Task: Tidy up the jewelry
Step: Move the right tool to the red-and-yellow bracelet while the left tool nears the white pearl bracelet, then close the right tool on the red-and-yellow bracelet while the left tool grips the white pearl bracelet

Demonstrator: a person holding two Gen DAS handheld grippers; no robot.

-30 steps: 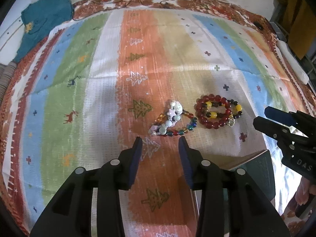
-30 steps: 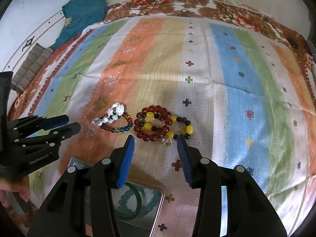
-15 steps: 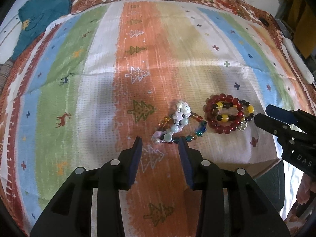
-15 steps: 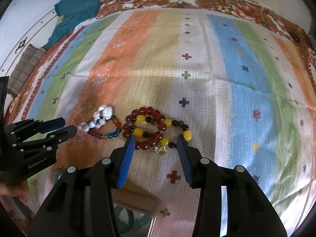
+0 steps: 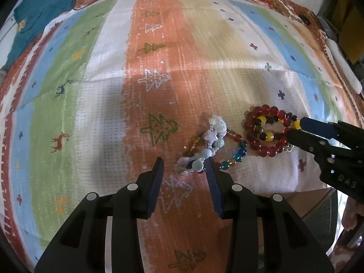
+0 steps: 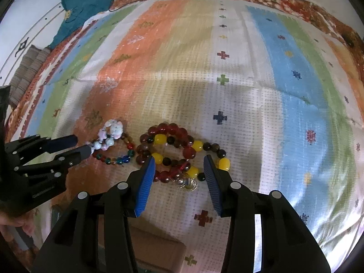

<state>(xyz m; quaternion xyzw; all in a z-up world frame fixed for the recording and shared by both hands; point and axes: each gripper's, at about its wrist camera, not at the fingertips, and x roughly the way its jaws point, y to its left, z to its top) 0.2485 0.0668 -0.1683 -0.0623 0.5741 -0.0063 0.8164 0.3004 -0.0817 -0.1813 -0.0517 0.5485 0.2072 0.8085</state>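
Two bead heaps lie on the striped cloth. A white-and-multicolour bracelet lies just ahead of my open left gripper, its near end between the fingertips; it also shows in the right wrist view. A red bracelet with a yellow-and-dark bead bracelet lies between the tips of my open right gripper. In the left wrist view the red heap meets the right gripper.
A box sits under the right gripper at the near edge; in the left wrist view it is at lower right. A teal garment lies far left. A white object lies by the right edge.
Both grippers have moved forward and down toward the beads. The left tips now reach the white bracelet; the right tips now straddle the red and yellow heap.
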